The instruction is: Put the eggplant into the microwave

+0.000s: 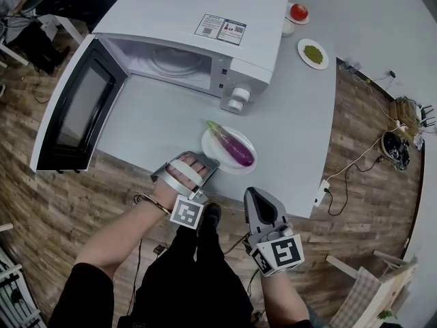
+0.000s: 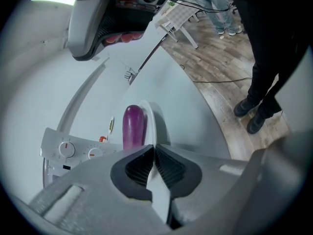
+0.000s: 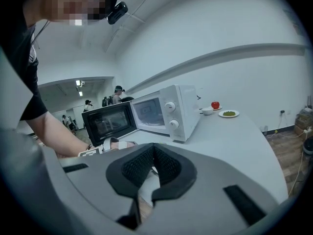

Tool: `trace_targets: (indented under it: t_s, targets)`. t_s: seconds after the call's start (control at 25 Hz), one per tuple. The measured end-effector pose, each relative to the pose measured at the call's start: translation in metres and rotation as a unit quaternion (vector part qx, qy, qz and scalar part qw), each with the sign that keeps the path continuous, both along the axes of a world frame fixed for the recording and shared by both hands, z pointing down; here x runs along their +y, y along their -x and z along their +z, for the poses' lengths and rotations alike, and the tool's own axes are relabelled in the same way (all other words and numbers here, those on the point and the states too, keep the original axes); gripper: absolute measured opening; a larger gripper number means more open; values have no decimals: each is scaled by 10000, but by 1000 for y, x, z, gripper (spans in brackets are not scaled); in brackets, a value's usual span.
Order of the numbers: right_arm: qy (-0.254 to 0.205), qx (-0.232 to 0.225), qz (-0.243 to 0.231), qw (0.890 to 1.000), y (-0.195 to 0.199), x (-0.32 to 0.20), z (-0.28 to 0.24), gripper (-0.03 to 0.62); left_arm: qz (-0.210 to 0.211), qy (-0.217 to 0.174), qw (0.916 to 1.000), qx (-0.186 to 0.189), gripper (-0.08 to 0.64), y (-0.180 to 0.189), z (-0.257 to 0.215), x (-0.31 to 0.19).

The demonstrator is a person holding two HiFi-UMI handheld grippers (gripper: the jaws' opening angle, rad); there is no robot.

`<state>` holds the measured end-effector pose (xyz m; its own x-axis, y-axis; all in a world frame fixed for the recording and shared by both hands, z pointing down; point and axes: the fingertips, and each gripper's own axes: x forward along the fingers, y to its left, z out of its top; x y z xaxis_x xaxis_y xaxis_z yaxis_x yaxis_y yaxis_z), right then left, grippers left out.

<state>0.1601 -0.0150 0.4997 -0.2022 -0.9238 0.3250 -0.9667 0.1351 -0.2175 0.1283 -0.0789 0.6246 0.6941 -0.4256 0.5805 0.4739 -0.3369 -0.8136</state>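
A purple eggplant (image 1: pixel 232 147) (image 2: pixel 133 126) lies on a white plate (image 1: pixel 210 149) (image 2: pixel 150 119) on the grey table, in front of the white microwave (image 1: pixel 198 33) (image 3: pixel 172 112). The microwave's door (image 1: pixel 75 108) hangs wide open to the left, and its cavity shows the glass turntable. My left gripper (image 1: pixel 206 161) (image 2: pixel 154 148) sits at the plate's near-left rim; the rim runs edge-on into its jaws, which are shut on it. My right gripper (image 1: pixel 255 195) (image 3: pixel 153 150) hovers at the table's front edge, right of the left one, shut with nothing in it.
At the table's far right stand a small bowl with a tomato (image 1: pixel 298 11) and a plate of green food (image 1: pixel 313 53). A power strip (image 1: pixel 320 193) hangs at the table's right front corner, with cables on the wooden floor. People stand in the background.
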Motion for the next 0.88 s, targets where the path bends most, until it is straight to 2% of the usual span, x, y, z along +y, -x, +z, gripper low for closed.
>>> trace_targets:
  t_s: [0.44,0.88]
  targets:
    - [150,-8,-50,9999,3,-1,12,11,99,-438,9989,151,17,6,2,1]
    - [267,62,-53,9996,0,-3,23,11,85,-628,9973,371,17,13,2,-1]
